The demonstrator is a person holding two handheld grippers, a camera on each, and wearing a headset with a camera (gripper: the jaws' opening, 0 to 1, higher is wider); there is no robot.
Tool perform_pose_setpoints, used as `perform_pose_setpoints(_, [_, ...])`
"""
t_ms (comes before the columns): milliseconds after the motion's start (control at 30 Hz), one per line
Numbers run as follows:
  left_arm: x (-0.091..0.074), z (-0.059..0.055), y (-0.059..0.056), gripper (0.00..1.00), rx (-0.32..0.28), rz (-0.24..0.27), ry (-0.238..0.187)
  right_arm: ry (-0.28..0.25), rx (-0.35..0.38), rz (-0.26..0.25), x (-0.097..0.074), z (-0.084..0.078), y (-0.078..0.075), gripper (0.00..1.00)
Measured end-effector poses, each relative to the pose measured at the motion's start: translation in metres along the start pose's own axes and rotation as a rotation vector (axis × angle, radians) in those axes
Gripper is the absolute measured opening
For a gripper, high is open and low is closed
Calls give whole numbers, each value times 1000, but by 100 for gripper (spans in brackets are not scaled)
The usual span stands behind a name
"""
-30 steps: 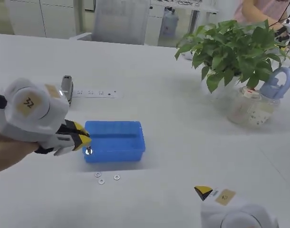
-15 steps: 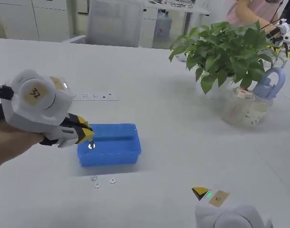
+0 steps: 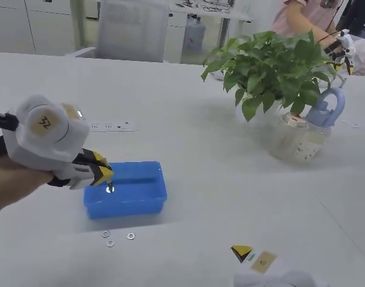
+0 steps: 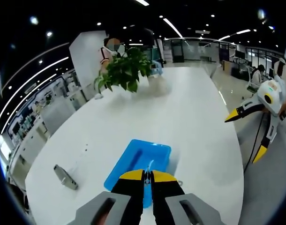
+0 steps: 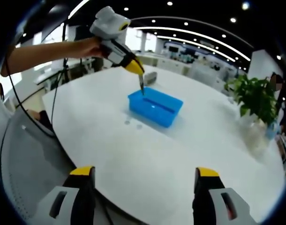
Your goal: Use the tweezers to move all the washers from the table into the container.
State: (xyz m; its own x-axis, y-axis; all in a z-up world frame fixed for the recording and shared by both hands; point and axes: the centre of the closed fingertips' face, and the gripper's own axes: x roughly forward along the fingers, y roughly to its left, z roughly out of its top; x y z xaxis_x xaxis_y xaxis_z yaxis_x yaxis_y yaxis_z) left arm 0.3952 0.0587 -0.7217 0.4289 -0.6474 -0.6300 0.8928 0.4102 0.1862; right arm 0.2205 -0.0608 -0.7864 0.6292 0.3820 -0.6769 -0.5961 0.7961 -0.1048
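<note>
My left gripper (image 3: 105,174) is shut on thin tweezers (image 3: 109,183), which pinch a small silver washer (image 3: 110,189) just above the left part of the blue container (image 3: 148,197). In the left gripper view the closed yellow jaws point at the blue container (image 4: 133,161). Three loose washers (image 3: 110,238) lie on the table in front of the container; two of these washers (image 5: 132,124) appear in the right gripper view. My right gripper (image 5: 144,172) is open and holds nothing, low at the near table edge. From there I see the left gripper (image 5: 133,68) and the tweezers (image 5: 141,84) above the container (image 5: 155,107).
A potted plant (image 3: 272,66) and a clear jar with a blue handle (image 3: 305,131) stand at the back right. A white power strip (image 3: 110,126) lies behind the container. A person (image 3: 302,15) is at the far side of the white table (image 3: 230,179).
The head camera has shifted, so everything sits further left. The tweezers' tip with the washer has moved from the container's left front corner a little further in over it.
</note>
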Motion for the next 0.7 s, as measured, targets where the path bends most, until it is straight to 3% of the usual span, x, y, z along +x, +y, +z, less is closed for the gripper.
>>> perform_pose_setpoints(433, [21, -25, 7, 1, -63, -15, 39, 17, -1, -10, 1, -3, -2, 84])
perform_pose_setpoints(700, [30, -36, 5, 1, -97, -25, 53, 28, -10, -9, 2, -5, -2, 84])
